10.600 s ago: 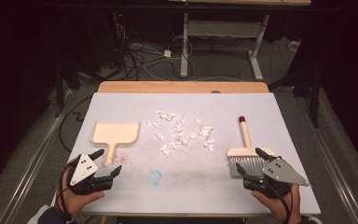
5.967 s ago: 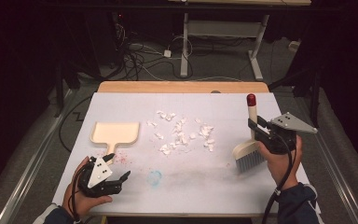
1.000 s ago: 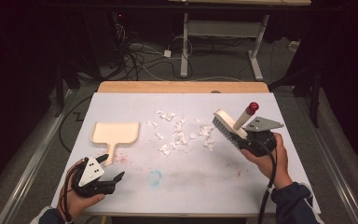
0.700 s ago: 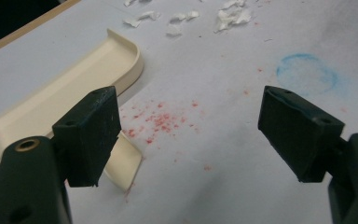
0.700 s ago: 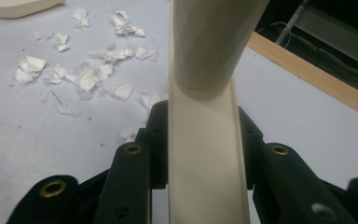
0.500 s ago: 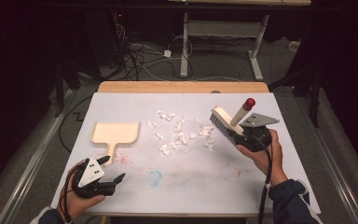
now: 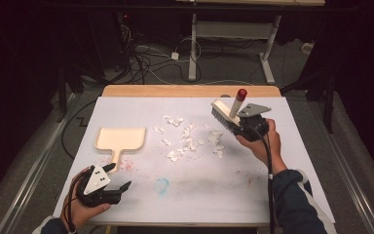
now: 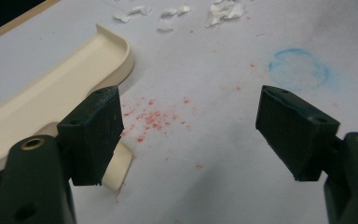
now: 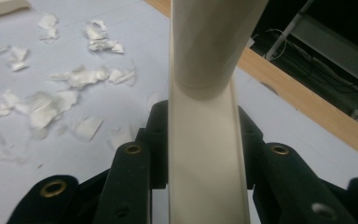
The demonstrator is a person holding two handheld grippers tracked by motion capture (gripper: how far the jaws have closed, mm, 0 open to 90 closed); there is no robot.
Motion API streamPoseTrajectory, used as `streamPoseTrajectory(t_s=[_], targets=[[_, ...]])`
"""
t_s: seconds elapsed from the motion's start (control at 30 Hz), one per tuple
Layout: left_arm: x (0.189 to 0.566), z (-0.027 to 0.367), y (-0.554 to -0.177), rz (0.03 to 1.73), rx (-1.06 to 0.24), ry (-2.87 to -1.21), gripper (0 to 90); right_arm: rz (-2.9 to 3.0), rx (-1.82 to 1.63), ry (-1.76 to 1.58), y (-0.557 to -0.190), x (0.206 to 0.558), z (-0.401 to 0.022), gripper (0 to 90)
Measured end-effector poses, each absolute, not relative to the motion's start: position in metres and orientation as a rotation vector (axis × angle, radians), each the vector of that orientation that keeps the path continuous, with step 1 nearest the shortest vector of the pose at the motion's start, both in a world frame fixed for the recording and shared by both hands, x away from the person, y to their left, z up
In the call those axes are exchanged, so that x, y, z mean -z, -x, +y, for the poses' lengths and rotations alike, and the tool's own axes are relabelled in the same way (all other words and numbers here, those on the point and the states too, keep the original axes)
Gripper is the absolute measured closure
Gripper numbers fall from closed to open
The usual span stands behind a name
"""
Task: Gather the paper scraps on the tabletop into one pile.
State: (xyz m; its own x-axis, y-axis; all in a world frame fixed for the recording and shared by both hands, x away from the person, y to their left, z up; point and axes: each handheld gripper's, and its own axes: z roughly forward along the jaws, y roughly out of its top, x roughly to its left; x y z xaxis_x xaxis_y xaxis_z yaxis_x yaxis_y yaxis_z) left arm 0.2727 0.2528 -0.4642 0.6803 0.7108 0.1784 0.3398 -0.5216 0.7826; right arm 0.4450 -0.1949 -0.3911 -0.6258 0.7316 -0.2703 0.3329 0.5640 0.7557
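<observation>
So from up top, the right gripper (image 7: 246, 127) is clamped on the brush (image 7: 229, 114) by its handle, holding it off the table just right of the scraps (image 7: 190, 141), head tipped up and back, bristles facing the pile. My guess is that's a wind-up for a sweep toward the dustpan (image 7: 119, 140), which lies flat on the left side of the mat (image 7: 199, 190), mouth away from the person and handle pointing back at them. The left gripper (image 7: 111, 183) rests near the front left corner, just short of that handle, jaws apart with nothing in them, probably parked there to grab the pan when needed. Count: one brush, one dustpan, two grippers, and a loose scatter of white paper bits, too many and too small for me to number. In the left gripper view, both jaws stand wide open over the mat, the dustpan (image 8: 51, 102) just beyond the left one, with red specks and a faint blue ring (image 8: 298, 70) on the mat between. In the right gripper view, the jaws are squeezed tight on the cream brush (image 9: 207, 116) handle, scraps (image 9: 51, 102) spread out beyond on the left.
</observation>
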Motion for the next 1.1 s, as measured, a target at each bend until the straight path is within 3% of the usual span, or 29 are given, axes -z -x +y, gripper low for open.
streamPoseTrajectory(t_s=[0.2,0.53,1.1], targets=[[0.465,0.254,-0.276,0.826,-0.626,-2.143,22.6,2.239,-0.766,-0.826,-0.492,0.406,-0.169,67.5],[0.462,0.250,-0.278,0.831,-0.650,-2.144,22.4,2.288,-0.739,-0.784,-0.524,0.432,-0.141,67.5],[0.459,0.246,-0.274,0.756,-0.649,-2.147,22.3,2.386,-0.870,-0.512,-0.449,0.441,-0.124,67.4]])
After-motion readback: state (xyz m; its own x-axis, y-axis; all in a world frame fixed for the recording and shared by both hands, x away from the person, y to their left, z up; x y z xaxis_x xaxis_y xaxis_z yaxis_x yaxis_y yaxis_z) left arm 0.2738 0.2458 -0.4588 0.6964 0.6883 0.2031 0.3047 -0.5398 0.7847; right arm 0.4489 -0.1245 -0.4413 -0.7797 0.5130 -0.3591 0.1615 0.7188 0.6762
